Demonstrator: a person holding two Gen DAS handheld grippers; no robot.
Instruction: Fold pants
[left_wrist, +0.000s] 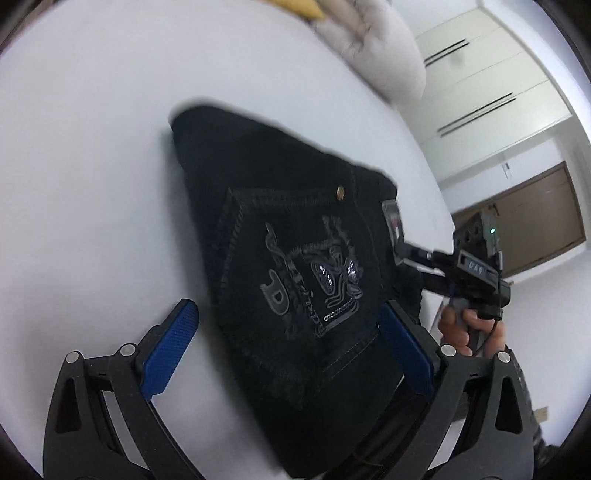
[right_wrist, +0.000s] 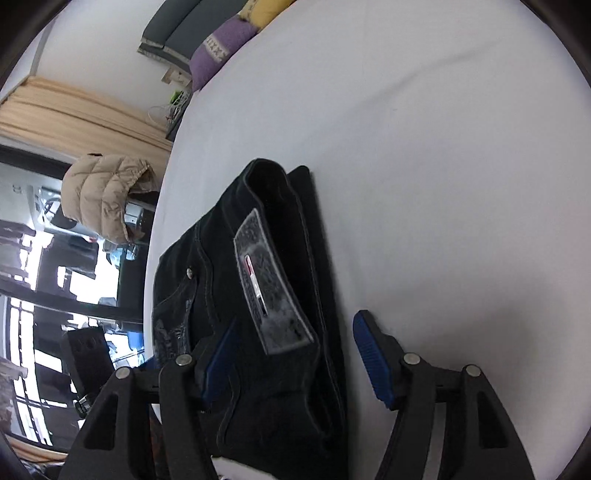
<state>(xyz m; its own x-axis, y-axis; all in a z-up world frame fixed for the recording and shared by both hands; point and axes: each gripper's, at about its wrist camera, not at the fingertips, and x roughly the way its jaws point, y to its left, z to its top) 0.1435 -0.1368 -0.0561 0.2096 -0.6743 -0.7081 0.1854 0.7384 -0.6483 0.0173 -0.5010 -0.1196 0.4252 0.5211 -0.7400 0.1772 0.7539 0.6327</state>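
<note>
The black pants (left_wrist: 295, 266) lie folded into a compact bundle on the white surface (left_wrist: 92, 184), filling the centre and lower middle of the left wrist view. An embroidered back pocket (left_wrist: 314, 284) faces up, with a brass rivet (left_wrist: 339, 192) above it.

The left gripper (left_wrist: 291, 350) stands wide open at the bottom of that frame. One blue pad (left_wrist: 170, 350) hangs over bare surface at lower left; the other sits at the bundle's right edge, and neither presses the cloth.

In the right wrist view the pants (right_wrist: 266, 258) run from centre to the bottom edge, showing a grey waistband patch (right_wrist: 269, 280). The right gripper (right_wrist: 295, 362) is partly open, its pads on either side of the bundle's near end, gripping nothing. Its right pad (right_wrist: 371, 360) is over the surface just beside the cloth.

The right gripper also shows at the right of the left wrist view, held by a hand (left_wrist: 465, 328). A beige puffer jacket (right_wrist: 103, 195) hangs at left centre.
</note>
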